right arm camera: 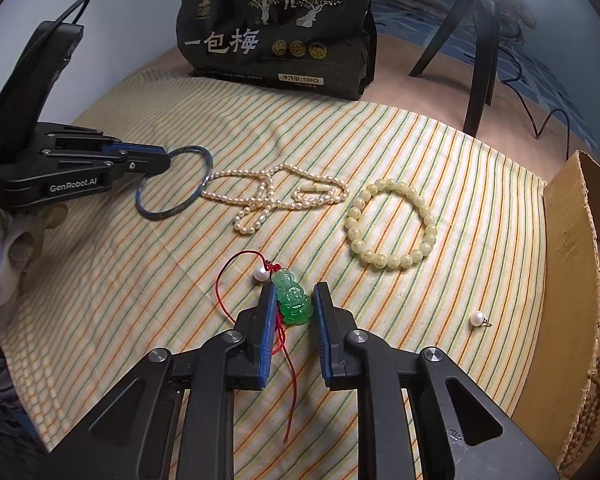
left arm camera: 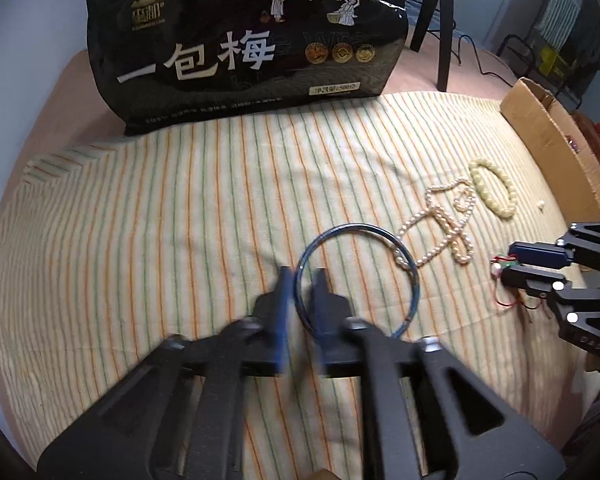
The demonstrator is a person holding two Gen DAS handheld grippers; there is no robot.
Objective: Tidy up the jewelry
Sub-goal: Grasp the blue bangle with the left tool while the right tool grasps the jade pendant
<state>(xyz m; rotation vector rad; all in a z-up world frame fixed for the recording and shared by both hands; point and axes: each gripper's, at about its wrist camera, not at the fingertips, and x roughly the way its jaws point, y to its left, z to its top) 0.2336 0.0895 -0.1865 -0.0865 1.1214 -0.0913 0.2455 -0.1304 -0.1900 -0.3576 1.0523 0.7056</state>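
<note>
A blue bangle lies on the striped cloth; my left gripper is open with its fingers straddling the bangle's near-left rim, blurred by motion. The bangle also shows in the right wrist view with the left gripper at it. A green jade pendant on a red cord lies between the fingers of my open right gripper. A pearl necklace, a pale bead bracelet, and loose pearls lie on the cloth.
A black snack bag stands at the back of the striped cloth. A cardboard box sits at the right edge. A black tripod stands behind on the right.
</note>
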